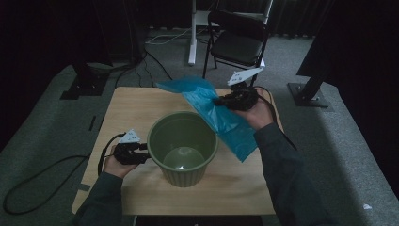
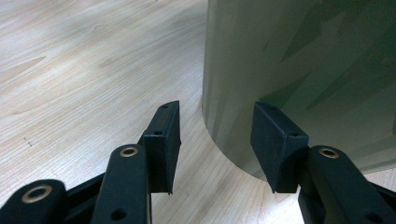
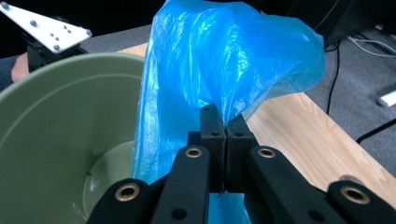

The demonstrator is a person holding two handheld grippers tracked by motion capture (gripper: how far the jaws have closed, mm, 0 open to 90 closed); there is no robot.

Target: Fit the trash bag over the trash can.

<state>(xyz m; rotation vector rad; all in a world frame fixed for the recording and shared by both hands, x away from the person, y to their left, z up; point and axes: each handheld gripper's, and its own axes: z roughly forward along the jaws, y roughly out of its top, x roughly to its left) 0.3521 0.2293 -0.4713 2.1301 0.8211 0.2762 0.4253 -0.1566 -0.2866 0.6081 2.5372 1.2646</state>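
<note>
Pinching blue bag (image 3: pixel 224 60), right jaws closed; left jaws wide beside bin (image 2: pixel 303 70).

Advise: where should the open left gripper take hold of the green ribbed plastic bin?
Best guess: the rim of the green ribbed plastic bin, approached from its left. The left gripper faces the wide curved wall, probably too broad for its jaws; the thin lip of the upright bin fits between them, one jaw inside.

I work in what looks like a lab or recording studio: black curtains (image 1: pixel 56 28) all round, grey carpet (image 1: pixel 42 117), cables (image 1: pixel 160 40) trailing across it, stand bases (image 1: pixel 308 94), a folding chair (image 1: pixel 237 40), and one small wooden surface (image 1: pixel 131 106).
</note>
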